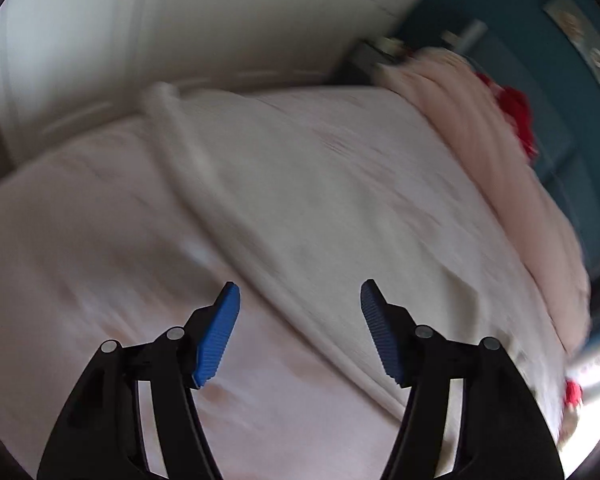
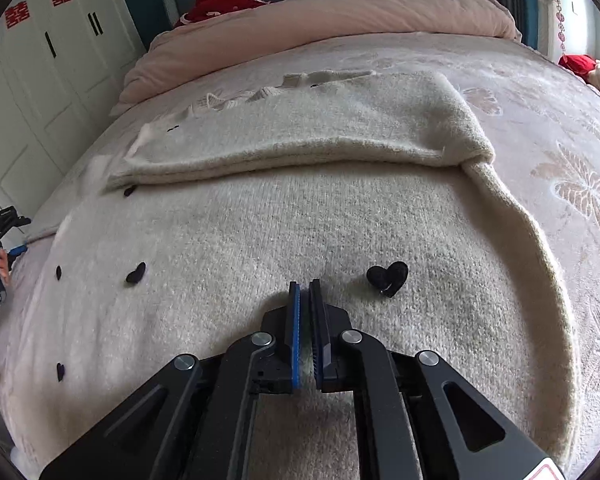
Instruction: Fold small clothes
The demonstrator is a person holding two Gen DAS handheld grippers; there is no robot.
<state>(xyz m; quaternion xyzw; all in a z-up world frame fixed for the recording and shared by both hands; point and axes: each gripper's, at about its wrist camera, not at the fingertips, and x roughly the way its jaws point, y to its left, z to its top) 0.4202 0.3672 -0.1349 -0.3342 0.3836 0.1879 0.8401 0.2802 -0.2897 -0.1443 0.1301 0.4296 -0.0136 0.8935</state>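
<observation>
A cream knit sweater (image 2: 300, 216) with small black hearts (image 2: 388, 276) lies spread on the bed, its far part folded over into a band (image 2: 300, 136). My right gripper (image 2: 305, 286) is low over the sweater's near middle, jaws closed with only a thin gap; whether they pinch the knit I cannot tell. My left gripper (image 1: 300, 300) is open and empty above the bed, in a blurred view where the sweater (image 1: 300, 200) and its edge show ahead. The left gripper also shows at the far left of the right wrist view (image 2: 4, 224), off the sweater's left edge.
The bed (image 2: 560, 128) has a pale floral cover. A pink quilt (image 2: 340, 12) is bunched at its head, with red cloth (image 2: 220, 2) behind it and more red cloth (image 2: 580, 64) at the right. White wardrobe doors (image 2: 52, 60) stand on the left.
</observation>
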